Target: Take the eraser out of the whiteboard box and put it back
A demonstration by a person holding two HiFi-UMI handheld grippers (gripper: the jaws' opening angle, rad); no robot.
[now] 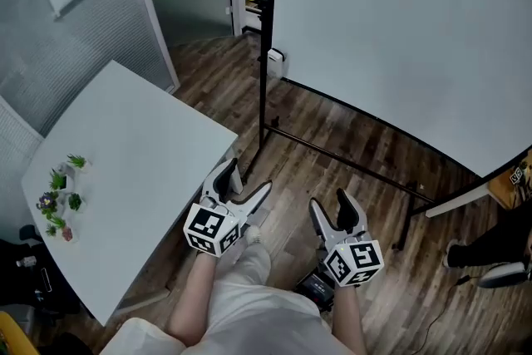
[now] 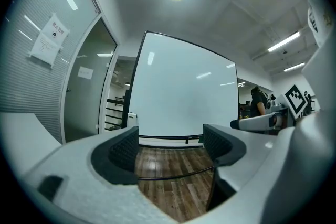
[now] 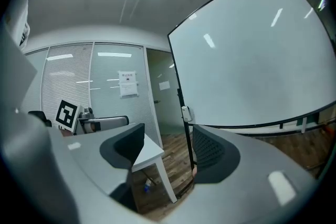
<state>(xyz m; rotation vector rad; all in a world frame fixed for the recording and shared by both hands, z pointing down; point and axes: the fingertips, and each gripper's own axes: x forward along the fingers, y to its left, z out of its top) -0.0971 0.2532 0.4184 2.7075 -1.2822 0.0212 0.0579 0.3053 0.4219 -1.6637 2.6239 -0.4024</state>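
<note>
A large whiteboard on a black stand fills the upper right of the head view. A small white box is fixed to the stand's left post; it also shows in the right gripper view as the small box. No eraser is visible in any view. My left gripper is held low over the wooden floor, open and empty, well short of the board. My right gripper is beside it, also open and empty. In the left gripper view the left gripper faces the whiteboard with only floor between its pads.
A white table with small potted plants stands at the left, its corner close to my left gripper. The stand's black base bars cross the floor ahead. A seated person's leg and shoe are at the right edge.
</note>
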